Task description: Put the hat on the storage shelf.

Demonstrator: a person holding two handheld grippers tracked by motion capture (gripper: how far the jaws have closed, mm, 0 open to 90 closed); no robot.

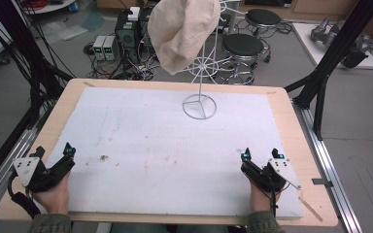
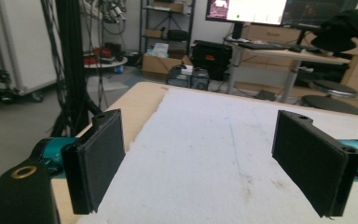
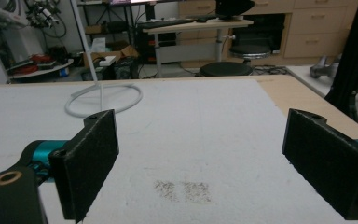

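Both grippers rested at the bottom of the frame, the left gripper [image 1: 53,160] and right gripper [image 1: 262,158] with jaws apart and empty. The hat [image 1: 184,31] hung on the wire stand [image 1: 200,107] at upper centre, probably untouched; all handling remained.

Black left gripper [image 1: 53,162] and right gripper [image 1: 262,160], teal joints, grey three-cornered plates, black padded fingers [image 2: 98,161], olive sleeves [image 1: 51,223]

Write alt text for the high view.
A beige hat hangs on a white wire stand at the far side of a white mat. The left gripper and right gripper rest open at the near corners.
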